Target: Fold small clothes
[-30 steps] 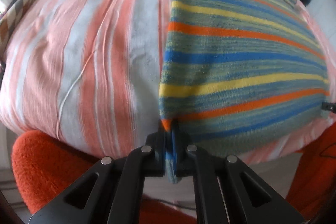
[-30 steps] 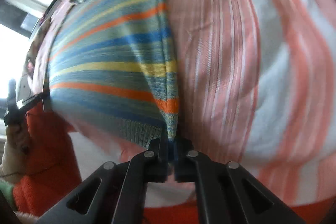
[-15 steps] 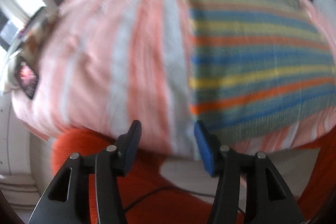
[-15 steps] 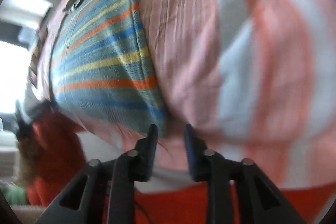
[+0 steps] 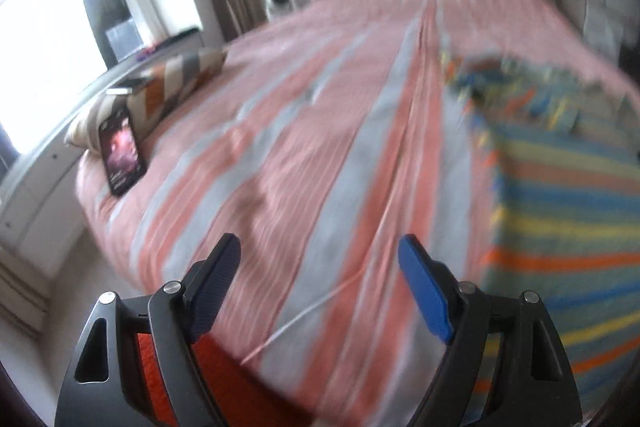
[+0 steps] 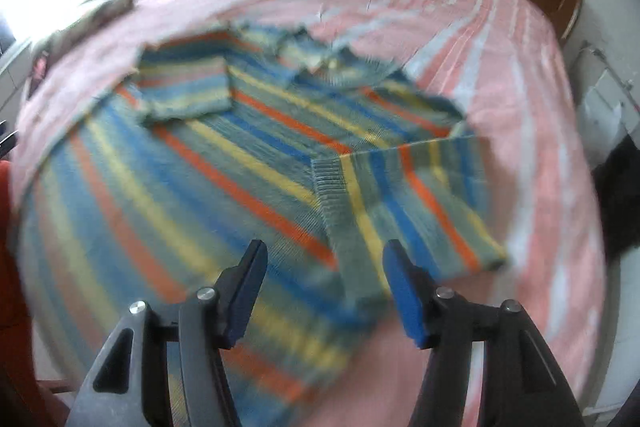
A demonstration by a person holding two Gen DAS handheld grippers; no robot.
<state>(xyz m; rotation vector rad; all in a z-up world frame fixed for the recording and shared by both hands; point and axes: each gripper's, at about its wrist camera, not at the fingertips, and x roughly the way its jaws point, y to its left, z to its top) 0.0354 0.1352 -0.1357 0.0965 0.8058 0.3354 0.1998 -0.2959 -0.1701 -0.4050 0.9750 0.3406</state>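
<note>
your striped sweater lies flat on the bed, both sleeves already folded in at 10 and 3 o'clock. your left gripper and right gripper gape empty; the body fold looks left.

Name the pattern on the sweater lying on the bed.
The sweater has orange, yellow and blue stripes on grey-green knit; clearest in the right wrist view.

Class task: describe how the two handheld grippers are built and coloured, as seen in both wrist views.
Both the left gripper and the right gripper share one design: matte black angular arms with triangular cut-outs, round silver pivot screws, and flat blue fingertip pads. No cables, labels or sleeves show.
</note>
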